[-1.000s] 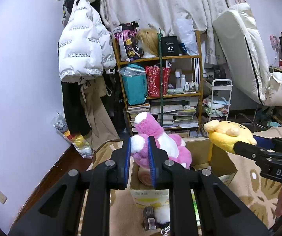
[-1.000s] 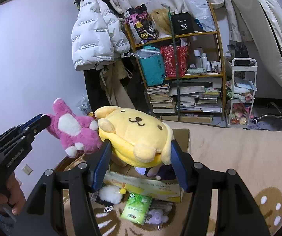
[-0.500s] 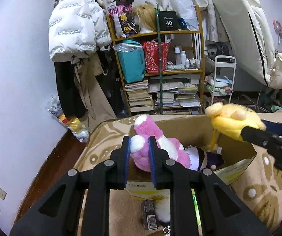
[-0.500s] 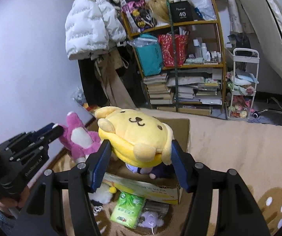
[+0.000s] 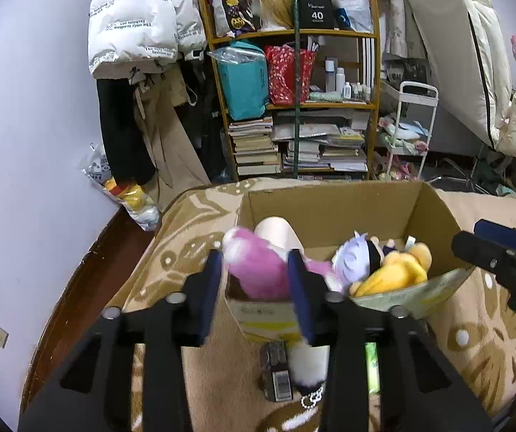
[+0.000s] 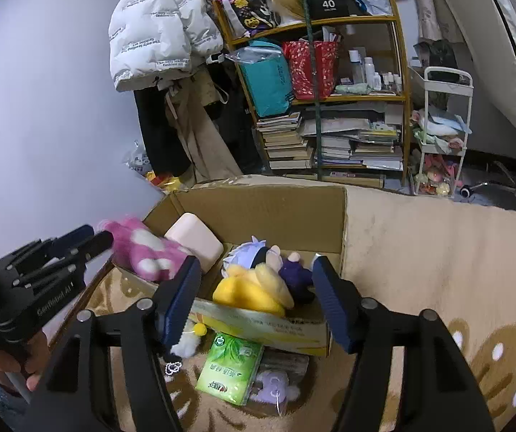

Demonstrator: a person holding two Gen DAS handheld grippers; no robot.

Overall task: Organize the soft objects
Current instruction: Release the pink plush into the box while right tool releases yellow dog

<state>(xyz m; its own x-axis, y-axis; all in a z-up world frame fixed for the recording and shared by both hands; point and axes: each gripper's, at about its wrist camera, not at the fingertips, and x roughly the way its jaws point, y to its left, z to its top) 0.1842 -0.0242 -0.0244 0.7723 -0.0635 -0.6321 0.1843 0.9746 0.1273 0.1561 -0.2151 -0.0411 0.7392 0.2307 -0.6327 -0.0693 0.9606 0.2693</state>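
Both plush toys just let go over the cardboard box (image 5: 330, 208).
Left to right: the left gripper (image 5: 254, 280) has just been opening, its jaws now narrowly parted with the pink plush (image 5: 258, 273) between them, blurred and tipping into the box's 9 o'clock corner; whether the pads touch it I cannot tell. The right gripper (image 6: 254, 295) has also been opening, now wide and empty, the yellow plush (image 6: 254, 288) dropped at the box's 6 o'clock wall beside a purple-haired doll (image 6: 254, 252). Judging by this, two items are stowed; loose items remain on the rug (image 6: 438, 252).
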